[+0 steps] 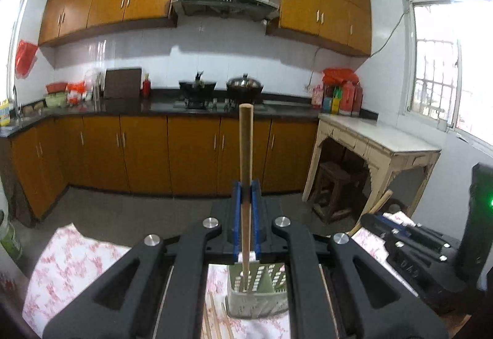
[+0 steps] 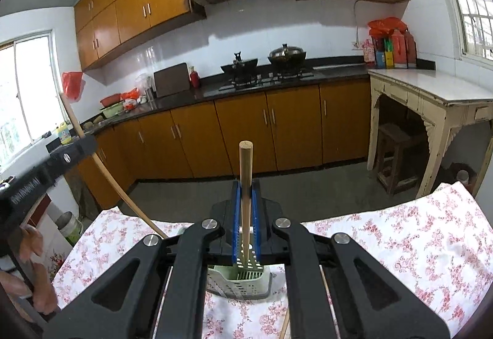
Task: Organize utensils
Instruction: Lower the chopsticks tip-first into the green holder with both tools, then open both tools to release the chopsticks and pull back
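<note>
My left gripper point(image 1: 246, 194) is shut on a wooden chopstick point(image 1: 246, 148) that stands upright; its lower end hangs over the green perforated utensil holder point(image 1: 262, 292). My right gripper point(image 2: 246, 194) is shut on another wooden chopstick point(image 2: 246, 178), also upright, with its lower end above or just inside the same holder point(image 2: 240, 283). The holder stands on a floral tablecloth point(image 2: 400, 240). Several loose chopsticks point(image 1: 212, 320) lie on the cloth beside the holder. The left gripper's body point(image 2: 46, 166) and its chopstick point(image 2: 101, 166) show at the left of the right wrist view.
The right gripper's body point(image 1: 416, 246) lies at the right of the left wrist view. Beyond the table are a grey floor, orange cabinets point(image 2: 240, 132), a stove with pots point(image 2: 265, 67) and a cream side table point(image 2: 431, 92). One more chopstick point(image 2: 285, 326) lies near the holder.
</note>
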The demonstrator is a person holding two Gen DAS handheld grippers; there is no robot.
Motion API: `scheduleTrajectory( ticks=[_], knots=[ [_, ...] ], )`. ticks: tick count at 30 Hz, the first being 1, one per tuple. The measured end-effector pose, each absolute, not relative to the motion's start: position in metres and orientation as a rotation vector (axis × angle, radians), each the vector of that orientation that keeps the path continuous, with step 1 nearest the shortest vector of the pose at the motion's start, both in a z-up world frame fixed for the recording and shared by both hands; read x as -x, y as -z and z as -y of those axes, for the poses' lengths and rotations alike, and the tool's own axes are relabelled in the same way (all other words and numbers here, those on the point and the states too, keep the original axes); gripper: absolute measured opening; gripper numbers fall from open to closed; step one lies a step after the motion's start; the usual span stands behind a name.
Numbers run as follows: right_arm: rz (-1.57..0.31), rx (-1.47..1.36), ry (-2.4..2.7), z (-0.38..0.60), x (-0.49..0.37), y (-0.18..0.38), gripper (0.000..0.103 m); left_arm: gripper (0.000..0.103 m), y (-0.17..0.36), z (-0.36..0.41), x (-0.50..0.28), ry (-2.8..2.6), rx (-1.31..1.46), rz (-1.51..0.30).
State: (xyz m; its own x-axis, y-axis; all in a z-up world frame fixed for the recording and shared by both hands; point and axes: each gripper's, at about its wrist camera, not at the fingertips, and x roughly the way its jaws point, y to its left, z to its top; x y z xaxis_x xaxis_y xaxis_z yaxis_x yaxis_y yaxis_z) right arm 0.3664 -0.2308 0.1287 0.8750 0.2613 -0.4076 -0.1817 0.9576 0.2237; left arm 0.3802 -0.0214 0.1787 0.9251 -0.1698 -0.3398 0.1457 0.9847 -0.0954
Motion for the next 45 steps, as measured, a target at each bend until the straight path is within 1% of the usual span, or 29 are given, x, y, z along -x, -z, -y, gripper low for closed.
scheduleTrajectory(
  ticks=[6, 8, 9, 10, 11, 12, 13, 17, 19, 23, 28, 30, 32, 36, 37, 39, 43, 44, 45],
  knots=[
    [-0.504, -0.183, -0.242, 0.228, -0.377, -0.118, 0.008, 0.008, -0.15, 0.019, -0.398, 0.164, 0.091, -0.44],
    [-0.521, -0.181, -0.24, 0.227, -0.379, -0.116, 0.009, 0.013, -0.146, 0.017, -0.399, 0.166, 0.09, -0.467],
    [-0.525, -0.182, -0.238, 0.227, -0.379, -0.115, 0.013, 0.027, -0.146, 0.015, -0.398, 0.166, 0.088, -0.468],
    [-0.527, -0.185, -0.232, 0.228, -0.378, -0.114, 0.019, 0.043, -0.146, 0.013, -0.395, 0.162, 0.083, -0.461],
    [-0.521, -0.194, -0.223, 0.23, -0.376, -0.115, 0.032, 0.047, -0.149, 0.01, -0.39, 0.153, 0.074, -0.444],
    [-0.513, -0.203, -0.218, 0.232, -0.374, -0.116, 0.043, 0.051, -0.15, 0.009, -0.387, 0.145, 0.067, -0.434],
    [-0.507, -0.208, -0.215, 0.233, -0.373, -0.117, 0.044, 0.054, -0.152, 0.006, -0.384, 0.137, 0.063, -0.428],
    [-0.491, -0.219, -0.205, 0.238, -0.364, -0.122, 0.044, 0.059, -0.157, -0.012, -0.37, 0.114, 0.091, -0.424],
    [-0.466, -0.212, -0.193, 0.241, -0.353, -0.127, 0.044, 0.064, -0.158, -0.023, -0.357, 0.096, 0.101, -0.412],
    [-0.414, -0.215, -0.17, 0.254, -0.332, -0.137, 0.046, 0.068, -0.155, -0.045, -0.329, 0.077, 0.117, -0.394],
    [-0.373, -0.207, -0.099, 0.283, -0.295, -0.134, 0.048, 0.077, -0.132, -0.073, -0.29, 0.031, 0.11, -0.402],
    [-0.385, -0.202, -0.057, 0.294, -0.283, -0.12, 0.05, 0.078, -0.109, -0.082, -0.28, 0.012, 0.104, -0.443],
    [-0.436, -0.198, -0.006, 0.306, -0.277, -0.095, 0.05, 0.078, -0.086, -0.088, -0.275, 0.006, 0.107, -0.487],
    [-0.607, -0.251, 0.041, 0.324, -0.287, -0.033, 0.049, 0.078, -0.028, -0.091, -0.274, 0.003, 0.126, -0.618],
    [-0.659, -0.27, 0.04, 0.324, -0.29, -0.014, 0.049, 0.078, -0.016, -0.09, -0.275, 0.005, 0.124, -0.643],
    [-0.733, -0.276, 0.025, 0.317, -0.294, 0.016, 0.042, 0.078, 0.002, -0.085, -0.276, 0.009, 0.111, -0.682],
    [-0.832, -0.243, -0.025, 0.29, -0.298, 0.053, 0.031, 0.078, 0.029, -0.075, -0.279, 0.027, 0.108, -0.737],
    [-0.851, -0.228, -0.036, 0.283, -0.301, 0.06, 0.027, 0.078, 0.032, -0.074, -0.279, 0.029, 0.105, -0.744],
    [-0.862, -0.218, -0.042, 0.279, -0.302, 0.064, 0.026, 0.078, 0.036, -0.071, -0.28, 0.029, 0.096, -0.755]
  ],
)
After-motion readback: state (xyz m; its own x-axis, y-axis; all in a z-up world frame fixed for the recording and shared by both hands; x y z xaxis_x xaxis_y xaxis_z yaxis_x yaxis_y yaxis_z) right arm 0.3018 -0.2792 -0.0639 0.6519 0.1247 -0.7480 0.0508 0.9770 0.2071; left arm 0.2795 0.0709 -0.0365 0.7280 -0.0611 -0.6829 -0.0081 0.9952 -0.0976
